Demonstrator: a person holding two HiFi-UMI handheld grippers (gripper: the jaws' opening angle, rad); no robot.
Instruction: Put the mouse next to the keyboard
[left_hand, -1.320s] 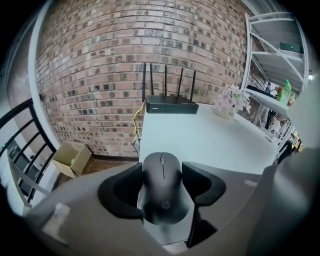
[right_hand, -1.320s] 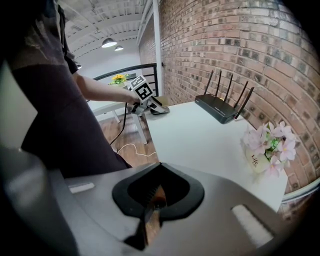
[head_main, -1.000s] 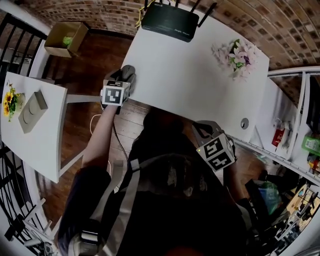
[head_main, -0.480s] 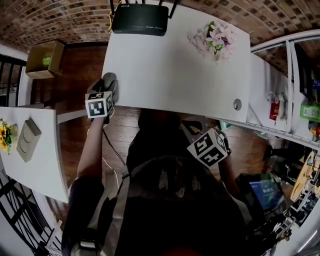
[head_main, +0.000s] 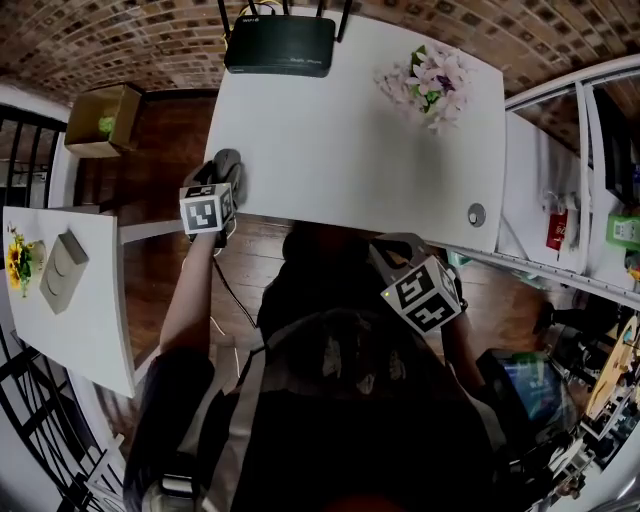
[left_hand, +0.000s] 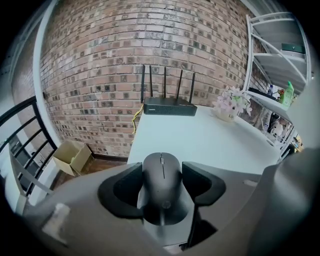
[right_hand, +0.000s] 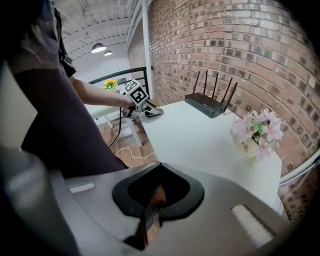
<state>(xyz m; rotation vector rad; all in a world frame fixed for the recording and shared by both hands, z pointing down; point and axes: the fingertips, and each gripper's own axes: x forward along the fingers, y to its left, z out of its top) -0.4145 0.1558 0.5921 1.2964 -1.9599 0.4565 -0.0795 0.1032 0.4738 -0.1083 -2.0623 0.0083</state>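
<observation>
A black mouse (left_hand: 161, 195) lies lengthwise between the pads of my left gripper (left_hand: 162, 174), which press on its two sides. In the head view the mouse (head_main: 229, 160) is at the left edge of the white table (head_main: 350, 140), with the left gripper (head_main: 226, 176) behind it. My right gripper (right_hand: 151, 200) is shut with nothing in it. It hangs off the table's near edge, in front of the person's body, in the head view (head_main: 396, 250). No keyboard shows in any view.
A black router (head_main: 280, 45) with antennas stands at the table's far edge, and a pot of pink flowers (head_main: 430, 75) at the far right. A small round fitting (head_main: 476, 214) sits near the right corner. A cardboard box (head_main: 100, 120) is on the floor, and a side table (head_main: 70, 290) stands to the left.
The head view has swung a little to the left. The left gripper stays at the table's left edge with the mouse. The right gripper has shifted slightly.
</observation>
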